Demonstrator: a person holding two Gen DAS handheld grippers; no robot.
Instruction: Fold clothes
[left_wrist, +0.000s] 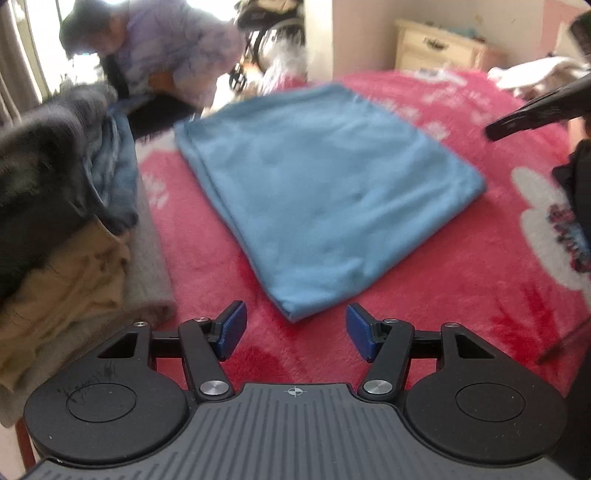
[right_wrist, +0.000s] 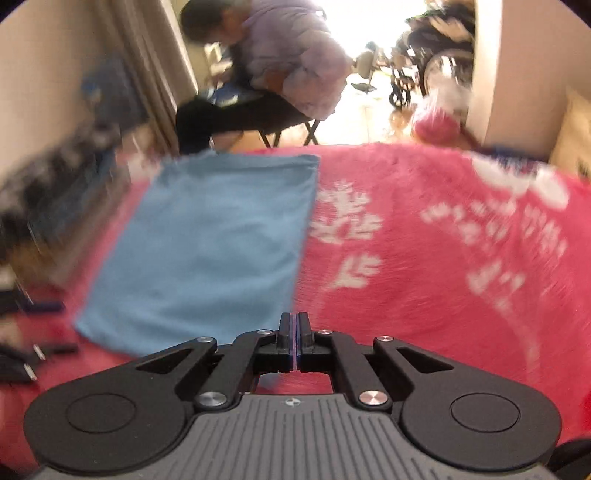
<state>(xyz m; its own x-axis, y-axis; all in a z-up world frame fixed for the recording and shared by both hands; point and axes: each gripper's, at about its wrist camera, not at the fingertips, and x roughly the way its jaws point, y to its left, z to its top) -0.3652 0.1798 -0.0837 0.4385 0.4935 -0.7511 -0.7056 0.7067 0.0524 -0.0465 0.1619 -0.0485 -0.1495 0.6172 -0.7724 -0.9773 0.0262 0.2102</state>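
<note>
- A blue cloth (left_wrist: 314, 192) lies folded into a flat oblong on a bed covered by a pink blanket (left_wrist: 461, 229) with white flower prints.
- The left gripper (left_wrist: 295, 334) hovers just short of the cloth's near corner, its blue-padded fingers (left_wrist: 232, 328) spread wide apart and holding nothing.
- The right gripper (right_wrist: 294, 339) has its fingers pressed together with nothing visible between them; it sits at the cloth's near right corner (right_wrist: 207, 251), though the blur hides whether it touches the fabric.
- In the left wrist view the right gripper shows as a dark shape at the right edge, above the blanket and apart from the cloth.
- A pile of clothes (left_wrist: 62, 206) sits on the bed to the left of the cloth: dark and denim pieces on top, tan and grey folded ones beneath.
- Beyond the bed a person (right_wrist: 280, 74) in a pale top sits bent forward on a stool.
- A cream drawer cabinet (left_wrist: 436, 48) stands by the far wall.
- Both views are motion-blurred.
</note>
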